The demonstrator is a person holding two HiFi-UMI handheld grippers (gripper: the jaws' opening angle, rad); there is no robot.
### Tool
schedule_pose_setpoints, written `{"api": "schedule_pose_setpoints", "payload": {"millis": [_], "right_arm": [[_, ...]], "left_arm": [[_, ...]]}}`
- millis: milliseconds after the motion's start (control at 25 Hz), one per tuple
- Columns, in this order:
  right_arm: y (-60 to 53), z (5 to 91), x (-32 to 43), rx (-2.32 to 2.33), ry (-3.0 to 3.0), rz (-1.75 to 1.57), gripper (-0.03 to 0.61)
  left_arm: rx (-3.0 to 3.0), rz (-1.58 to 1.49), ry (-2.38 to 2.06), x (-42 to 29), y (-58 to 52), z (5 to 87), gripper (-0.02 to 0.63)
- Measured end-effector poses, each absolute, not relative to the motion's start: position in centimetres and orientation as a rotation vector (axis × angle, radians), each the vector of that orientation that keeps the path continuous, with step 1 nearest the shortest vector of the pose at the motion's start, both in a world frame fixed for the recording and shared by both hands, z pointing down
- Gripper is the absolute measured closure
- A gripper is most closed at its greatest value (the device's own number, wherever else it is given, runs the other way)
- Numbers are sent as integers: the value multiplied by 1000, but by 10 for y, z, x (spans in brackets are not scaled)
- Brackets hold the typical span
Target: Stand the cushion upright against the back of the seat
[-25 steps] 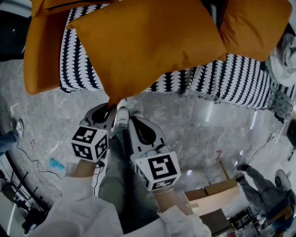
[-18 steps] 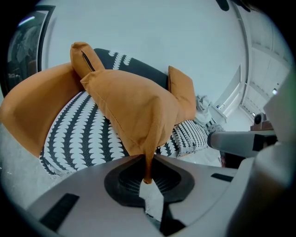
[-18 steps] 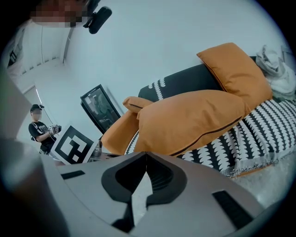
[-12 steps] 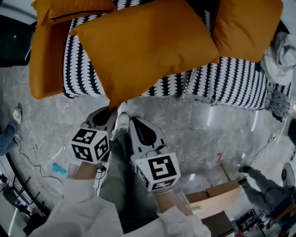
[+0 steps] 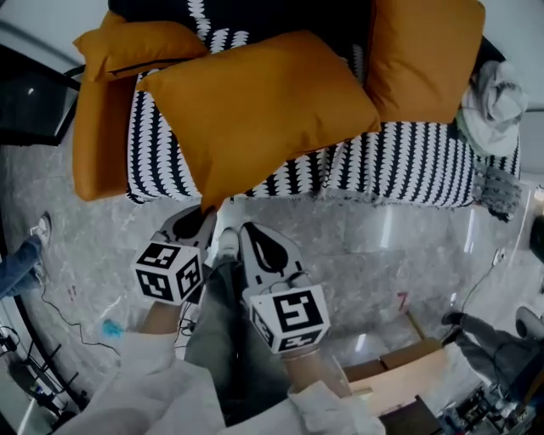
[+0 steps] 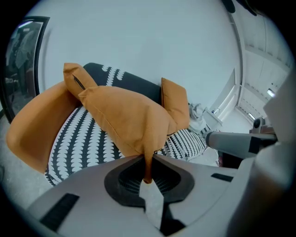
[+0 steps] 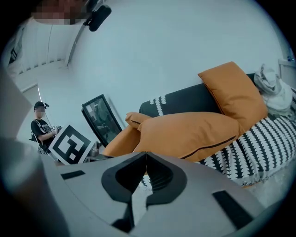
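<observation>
A big orange cushion (image 5: 255, 110) hangs tilted over the black-and-white patterned sofa seat (image 5: 408, 161). Only its lowest corner is held. My left gripper (image 5: 206, 212) is shut on that corner; in the left gripper view the orange fabric (image 6: 129, 120) is pinched between the jaws of the left gripper (image 6: 148, 159). My right gripper (image 5: 242, 229) sits just to its right, jaws together, with nothing seen between them. In the right gripper view, the cushion (image 7: 194, 134) lies beyond the tips of the right gripper (image 7: 146, 153). The sofa's dark back (image 5: 170, 10) is behind the cushion.
Another orange cushion (image 5: 425, 59) stands upright at the sofa's right end. One more (image 5: 98, 144) drapes over the left arm, with a smaller one (image 5: 140, 47) above it. A pale cloth (image 5: 497, 93) lies at the far right. A cardboard box (image 5: 399, 378) and a bystander (image 5: 493, 340) are on the floor.
Both grippers have risen, lifting the cushion's corner. The sofa sits lower in the head view, and more of its dark back shows.
</observation>
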State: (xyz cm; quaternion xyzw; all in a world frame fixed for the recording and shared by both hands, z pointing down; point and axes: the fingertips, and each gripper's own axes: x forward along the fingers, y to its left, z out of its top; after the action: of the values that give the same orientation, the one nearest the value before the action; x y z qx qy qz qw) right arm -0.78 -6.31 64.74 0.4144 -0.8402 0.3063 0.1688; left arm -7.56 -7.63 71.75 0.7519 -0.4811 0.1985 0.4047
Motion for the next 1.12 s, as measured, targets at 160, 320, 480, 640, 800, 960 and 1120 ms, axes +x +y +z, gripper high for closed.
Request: {"api": "schedule_pose_setpoints", "payload": {"millis": [160,320,480,640,800,960,1120], "right_arm": [[-70,628,-1,1222,-2393,844,566],[-74,607,7,1269,-2400,816,566],[-75,581,7,1292,-2418,781,566],[-76,549,6,1329,-2431,762,566],[-81,519,10,1373,-2453,730,566],[-87,490,15,1422,-2468,695,566],[-92,464,15,1445,-2488,660,566]], "left_arm": [[1932,477,-1209,-73,-88,693,575],[1963,458,-1201,-68,-95,666,574],[1984,456,-1190,-67,-93,640,574],[1978,448,-1188,-72,-88,613,574],[1995,414,-1194,-70,-89,579,575],[2021,384,-1201,-69,-94,544,574],[2054,350,-1215,-69,-104,513,574]]}}
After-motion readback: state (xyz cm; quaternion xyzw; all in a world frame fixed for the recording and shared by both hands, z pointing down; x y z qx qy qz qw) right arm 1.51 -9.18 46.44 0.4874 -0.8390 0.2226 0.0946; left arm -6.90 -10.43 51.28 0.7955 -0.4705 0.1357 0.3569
